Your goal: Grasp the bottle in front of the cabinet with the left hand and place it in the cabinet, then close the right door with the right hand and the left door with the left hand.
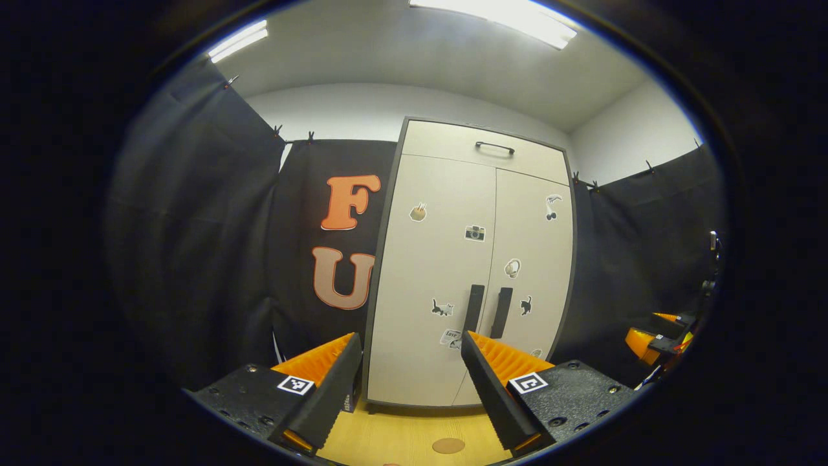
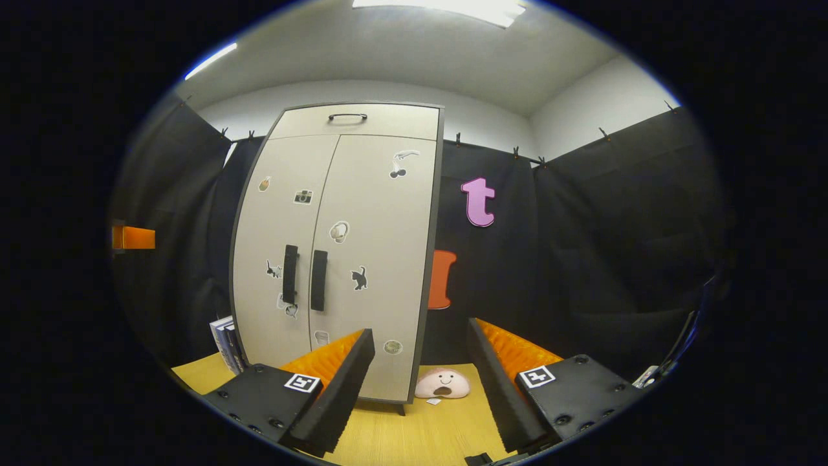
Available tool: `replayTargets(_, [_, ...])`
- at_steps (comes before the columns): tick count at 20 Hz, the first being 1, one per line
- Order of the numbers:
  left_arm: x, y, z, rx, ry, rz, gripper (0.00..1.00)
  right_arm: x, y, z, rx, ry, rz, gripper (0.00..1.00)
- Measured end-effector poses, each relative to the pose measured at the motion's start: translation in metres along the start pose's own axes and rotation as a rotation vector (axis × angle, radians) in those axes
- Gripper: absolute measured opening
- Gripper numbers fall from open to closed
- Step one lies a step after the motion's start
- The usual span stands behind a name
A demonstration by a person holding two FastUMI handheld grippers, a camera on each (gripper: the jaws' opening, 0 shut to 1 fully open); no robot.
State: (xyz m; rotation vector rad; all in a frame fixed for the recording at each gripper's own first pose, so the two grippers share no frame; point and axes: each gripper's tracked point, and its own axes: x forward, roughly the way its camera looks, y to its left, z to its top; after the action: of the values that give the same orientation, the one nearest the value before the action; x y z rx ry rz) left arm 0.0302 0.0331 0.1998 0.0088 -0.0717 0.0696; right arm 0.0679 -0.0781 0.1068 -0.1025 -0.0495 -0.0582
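Observation:
A tall beige cabinet [image 1: 472, 259] with stickers stands on the wooden table, both of its doors closed flush. Two dark vertical handles [image 1: 474, 307] [image 1: 501, 312] sit side by side at the middle seam. My left gripper [image 1: 411, 349] is open in front of the left door, a short way back, with nothing between its fingers. In the right gripper view the same cabinet [image 2: 336, 259] stands left of centre. My right gripper [image 2: 420, 343] is open and empty, aimed at the cabinet's right edge. The right gripper [image 1: 660, 340] also appears at the far right of the left gripper view.
A pink plush toy [image 2: 442, 384] lies on the table [image 2: 414, 427] by the cabinet's right corner. Some books [image 2: 226, 340] stand against its left side. A small brown disc [image 1: 448, 445] lies on the table before the doors. Black cloth walls surround the booth.

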Motion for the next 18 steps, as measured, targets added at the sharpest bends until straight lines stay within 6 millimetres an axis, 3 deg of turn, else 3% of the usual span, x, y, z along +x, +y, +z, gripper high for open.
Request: replayTargets(18, [0.0064,0.0012,0.0012,0.004,0.002,0.012,0.95,0.008,0.0072,-0.002,-0.004,0.011,0.011,0.95])
